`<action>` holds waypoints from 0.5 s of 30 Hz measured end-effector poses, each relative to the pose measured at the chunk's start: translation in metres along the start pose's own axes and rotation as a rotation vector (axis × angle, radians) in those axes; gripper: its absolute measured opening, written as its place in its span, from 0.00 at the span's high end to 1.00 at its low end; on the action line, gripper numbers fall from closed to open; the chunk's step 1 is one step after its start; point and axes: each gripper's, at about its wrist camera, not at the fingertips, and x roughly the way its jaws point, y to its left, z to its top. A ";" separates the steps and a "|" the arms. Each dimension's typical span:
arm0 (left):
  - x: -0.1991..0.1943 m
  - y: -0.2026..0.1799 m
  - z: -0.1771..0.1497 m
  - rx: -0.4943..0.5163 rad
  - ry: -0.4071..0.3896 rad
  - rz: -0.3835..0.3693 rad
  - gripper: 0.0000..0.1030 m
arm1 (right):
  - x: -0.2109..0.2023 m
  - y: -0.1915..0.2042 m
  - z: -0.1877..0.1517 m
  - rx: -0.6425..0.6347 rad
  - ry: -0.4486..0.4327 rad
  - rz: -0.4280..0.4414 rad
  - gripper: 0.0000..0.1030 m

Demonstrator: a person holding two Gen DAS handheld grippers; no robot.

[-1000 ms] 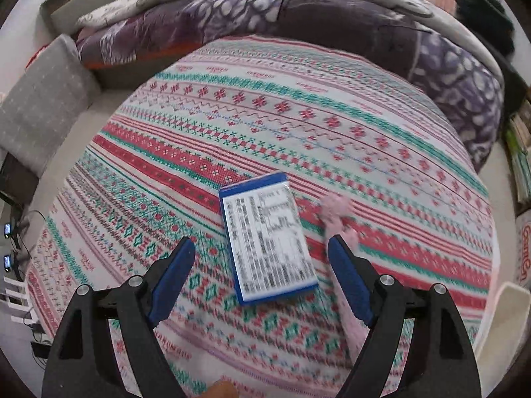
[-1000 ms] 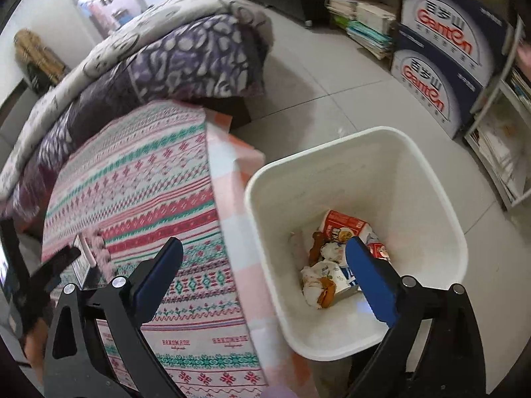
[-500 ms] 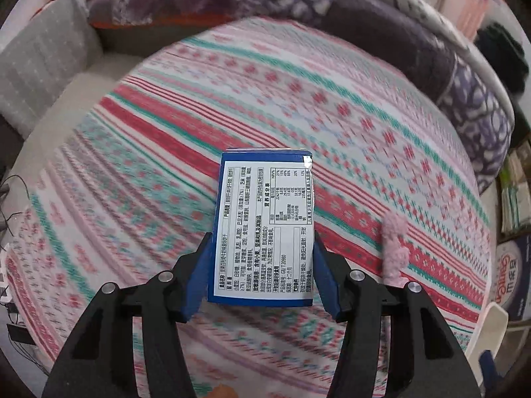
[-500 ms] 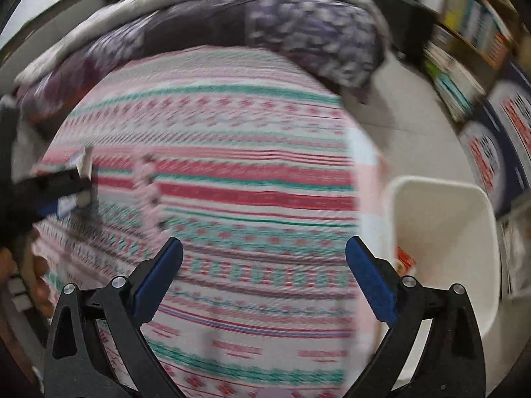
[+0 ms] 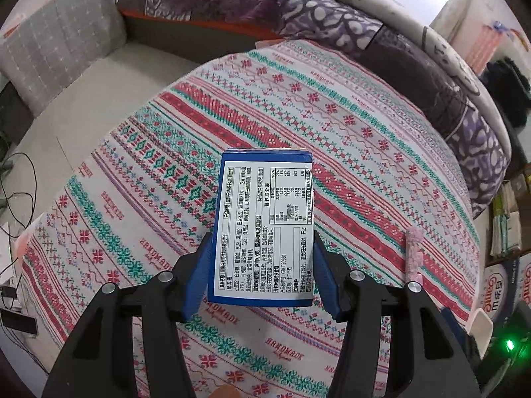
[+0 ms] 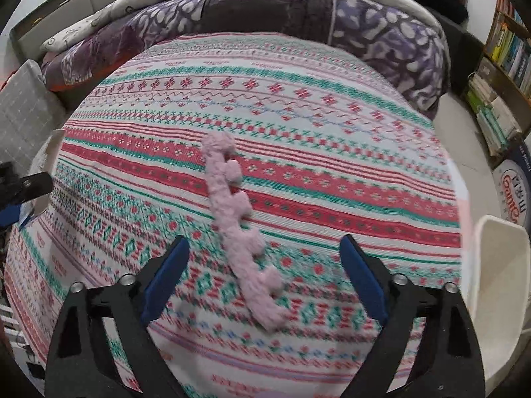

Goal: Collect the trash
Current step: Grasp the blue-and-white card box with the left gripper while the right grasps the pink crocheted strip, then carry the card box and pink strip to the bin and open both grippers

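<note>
My left gripper [image 5: 262, 275] is shut on a blue box with a white printed label [image 5: 264, 225] and holds it lifted above the patterned tablecloth [image 5: 166, 172]. A fuzzy pink strip [image 6: 239, 222] lies on the cloth; it also shows in the left wrist view [image 5: 414, 255], right of the box. My right gripper [image 6: 264, 275] is open and empty, low over the cloth, with the near end of the pink strip between its fingers. The white trash bin [image 6: 497, 285] stands beside the table at the right; its corner shows in the left wrist view [image 5: 479, 328].
A purple and white quilt [image 6: 265, 10] is piled behind the table. A grey cushion [image 5: 63, 46] lies at the left. Bookshelves [image 6: 497, 76] and a printed carton [image 6: 514, 195] stand at the right. Cables [image 5: 16, 192] run on the floor at the left.
My left gripper closed on the blue box and lifted it off the cloth. My right gripper swung from over the bin to the table, down over the pink strip.
</note>
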 end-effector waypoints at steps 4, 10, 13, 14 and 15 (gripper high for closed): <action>-0.013 -0.006 -0.005 0.050 -0.035 0.003 0.46 | 0.006 0.008 0.003 0.009 0.012 0.002 0.72; -0.028 -0.010 -0.008 0.103 -0.091 0.014 0.46 | -0.009 -0.003 0.009 0.121 -0.005 0.114 0.76; -0.037 -0.011 -0.007 0.102 -0.113 -0.004 0.46 | -0.022 -0.006 0.011 0.147 -0.036 0.140 0.76; -0.039 -0.012 -0.007 0.102 -0.118 -0.008 0.46 | -0.029 -0.007 0.012 0.148 -0.051 0.145 0.76; -0.042 -0.014 -0.007 0.104 -0.128 -0.013 0.46 | -0.032 -0.008 0.012 0.147 -0.063 0.145 0.76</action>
